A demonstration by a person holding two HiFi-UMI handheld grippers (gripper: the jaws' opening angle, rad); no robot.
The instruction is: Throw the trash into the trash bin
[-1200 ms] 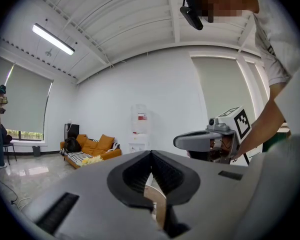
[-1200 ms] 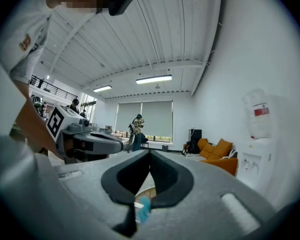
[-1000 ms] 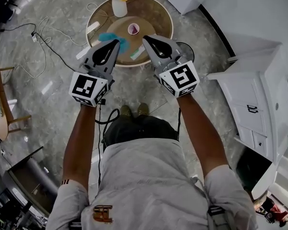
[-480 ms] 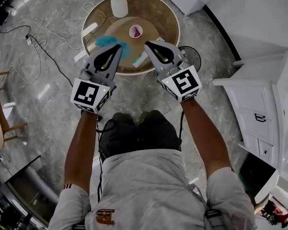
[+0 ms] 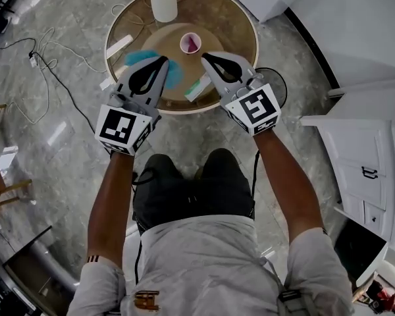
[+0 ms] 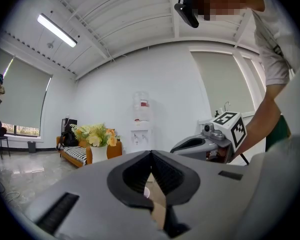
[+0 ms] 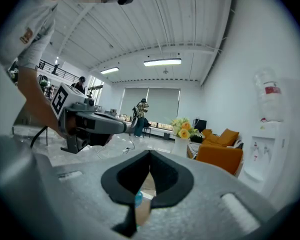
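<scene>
Claws closed, empty: left claw (image 5: 162, 60) and right claw (image 5: 205, 57) now lower, nearer the round brown counter (image 5: 228, 16).

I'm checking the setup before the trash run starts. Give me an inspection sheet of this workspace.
Surface: round table on a grey floor.
Job's things: paper cup with pink inside, crumpled teal piece, white-and-green wrapper, all on the table; dark round object beside it may be the bin, cannot tell.
Clutter: white vase; white strip at the table's left edge.
Grippers: left hand-held gripper and right hand-held gripper both shut, empty, side by side.
Cables: loose cables on the floor, left.
Surroundings: white cabinet right; a person far off.
</scene>
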